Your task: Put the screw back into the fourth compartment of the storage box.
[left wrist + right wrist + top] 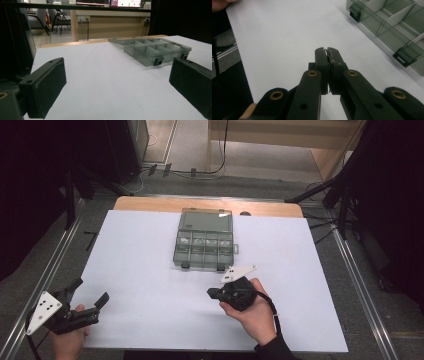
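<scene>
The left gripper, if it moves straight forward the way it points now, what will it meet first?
Probably the translucent grey plastic compartment box, near its front latches. The left gripper is open and aims across the bare white table; the box lies right of centre, so it might only clip that corner.

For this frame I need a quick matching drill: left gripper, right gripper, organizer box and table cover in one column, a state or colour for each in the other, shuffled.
Things:
1. left gripper
2. right gripper
3. organizer box
4. table cover

States or colours:
A. white
B. jaws pressed together
C. see-through grey, with dividers
D. jaws spread wide

Pairs: 1-D, 2-B, 3-C, 4-A
</scene>
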`<action>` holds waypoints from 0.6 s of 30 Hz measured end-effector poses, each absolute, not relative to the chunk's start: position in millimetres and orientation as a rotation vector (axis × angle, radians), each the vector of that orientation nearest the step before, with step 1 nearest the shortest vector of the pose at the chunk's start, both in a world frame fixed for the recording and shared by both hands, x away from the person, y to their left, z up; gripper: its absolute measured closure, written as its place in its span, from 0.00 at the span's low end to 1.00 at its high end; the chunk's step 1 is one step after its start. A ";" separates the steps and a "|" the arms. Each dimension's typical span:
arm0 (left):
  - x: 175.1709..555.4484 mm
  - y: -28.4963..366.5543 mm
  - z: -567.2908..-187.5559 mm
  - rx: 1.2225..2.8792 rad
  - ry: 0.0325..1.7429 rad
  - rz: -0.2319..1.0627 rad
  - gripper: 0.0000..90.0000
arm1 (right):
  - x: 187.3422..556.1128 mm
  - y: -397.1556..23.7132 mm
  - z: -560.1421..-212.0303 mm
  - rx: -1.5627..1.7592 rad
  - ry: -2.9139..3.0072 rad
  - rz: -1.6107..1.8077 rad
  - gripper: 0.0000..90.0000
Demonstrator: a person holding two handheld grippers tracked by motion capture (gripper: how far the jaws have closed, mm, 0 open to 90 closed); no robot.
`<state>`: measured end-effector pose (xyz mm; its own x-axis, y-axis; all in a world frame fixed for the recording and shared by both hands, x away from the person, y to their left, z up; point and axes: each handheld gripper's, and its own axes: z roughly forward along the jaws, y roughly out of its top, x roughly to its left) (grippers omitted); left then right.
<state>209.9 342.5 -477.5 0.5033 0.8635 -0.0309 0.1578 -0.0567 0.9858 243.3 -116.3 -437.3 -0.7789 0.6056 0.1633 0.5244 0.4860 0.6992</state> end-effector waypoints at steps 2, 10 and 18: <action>209.8 342.7 -477.5 1.543 0.915 0.733 0.01 | 245.9 -117.5 -435.9 0.999 2.615 1.168 1.00; 210.0 343.0 -477.5 1.541 0.915 0.734 0.01 | 256.6 -121.0 -431.1 1.015 2.598 1.166 1.00; 209.9 343.2 -477.5 1.541 0.914 0.734 0.01 | 268.8 -125.6 -427.8 1.027 2.582 1.169 1.00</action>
<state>209.9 343.2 -477.5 0.5027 0.8639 -0.0316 0.1561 -0.0547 0.9862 268.8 -125.6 -427.8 -0.7607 0.6303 0.1551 0.5324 0.4692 0.7046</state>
